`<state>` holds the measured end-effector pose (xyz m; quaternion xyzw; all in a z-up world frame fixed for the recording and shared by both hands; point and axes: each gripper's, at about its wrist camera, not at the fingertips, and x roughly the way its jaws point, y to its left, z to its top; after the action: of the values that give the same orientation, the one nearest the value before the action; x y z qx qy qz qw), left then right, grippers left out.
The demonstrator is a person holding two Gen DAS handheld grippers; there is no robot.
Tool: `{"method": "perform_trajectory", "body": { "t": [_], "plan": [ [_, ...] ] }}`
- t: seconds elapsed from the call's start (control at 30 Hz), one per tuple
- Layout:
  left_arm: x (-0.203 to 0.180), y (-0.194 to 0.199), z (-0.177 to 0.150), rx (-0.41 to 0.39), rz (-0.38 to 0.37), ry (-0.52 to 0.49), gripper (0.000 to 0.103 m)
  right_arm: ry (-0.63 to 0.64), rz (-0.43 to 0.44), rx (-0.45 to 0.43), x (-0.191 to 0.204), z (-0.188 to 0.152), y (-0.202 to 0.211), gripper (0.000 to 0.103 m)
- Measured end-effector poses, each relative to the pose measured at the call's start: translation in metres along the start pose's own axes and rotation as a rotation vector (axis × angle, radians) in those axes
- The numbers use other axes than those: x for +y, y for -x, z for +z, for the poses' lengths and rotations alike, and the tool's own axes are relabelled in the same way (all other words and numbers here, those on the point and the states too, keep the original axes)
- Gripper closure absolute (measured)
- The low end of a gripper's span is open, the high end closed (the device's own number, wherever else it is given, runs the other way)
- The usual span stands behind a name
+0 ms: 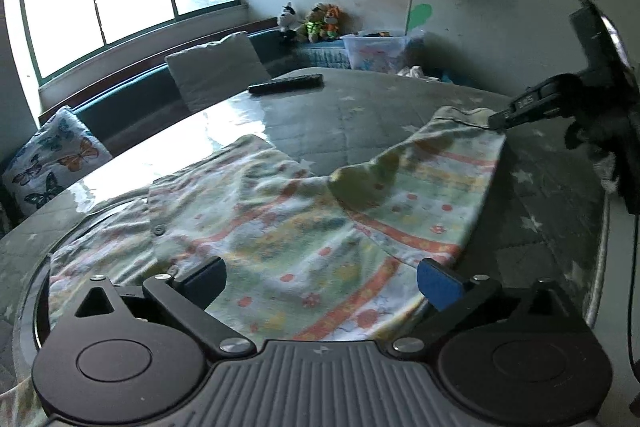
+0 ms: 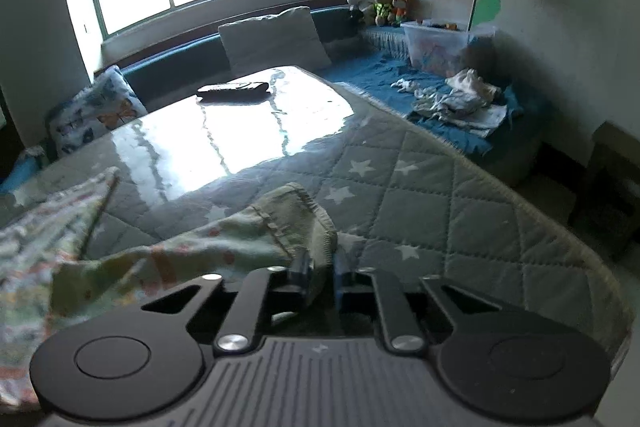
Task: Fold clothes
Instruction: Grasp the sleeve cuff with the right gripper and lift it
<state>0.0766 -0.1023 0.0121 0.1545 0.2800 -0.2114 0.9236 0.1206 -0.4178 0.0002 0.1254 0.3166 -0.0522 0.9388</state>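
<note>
A table (image 2: 460, 195) covered with a grey quilted cloth with white stars, under a glossy clear sheet that reflects the window, carries everything. A pale patterned garment (image 1: 304, 227) with orange stripes and small flowers lies spread and rumpled on its near side, one corner lifted off the surface. A dark remote control (image 1: 286, 83) lies flat near the far edge, well apart from the garment.
</note>
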Motion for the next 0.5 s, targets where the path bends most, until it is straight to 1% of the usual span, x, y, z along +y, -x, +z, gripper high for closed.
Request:
{"method": "perform_trajectory", "body": {
  "t": [0.1, 0.27, 0.37, 0.5],
  "plan": [
    [0.006, -0.002, 0.000, 0.008, 0.027, 0.018, 0.000, -0.048, 0.045, -0.015, -0.001, 0.006, 0.010, 0.096],
    [0.016, -0.002, -0.001, 0.020, 0.062, 0.046, 0.000, -0.074, 0.176, -0.069, 0.009, 0.025, 0.044, 0.096],
    [0.021, 0.005, -0.002, -0.001, 0.074, 0.057, 0.000, -0.059, 0.277, -0.094, 0.028, 0.038, 0.062, 0.096],
    [0.031, 0.018, -0.007, -0.028, 0.093, 0.085, 0.000, -0.015, 0.416, -0.107, 0.067, 0.052, 0.076, 0.096]
  ]
}}
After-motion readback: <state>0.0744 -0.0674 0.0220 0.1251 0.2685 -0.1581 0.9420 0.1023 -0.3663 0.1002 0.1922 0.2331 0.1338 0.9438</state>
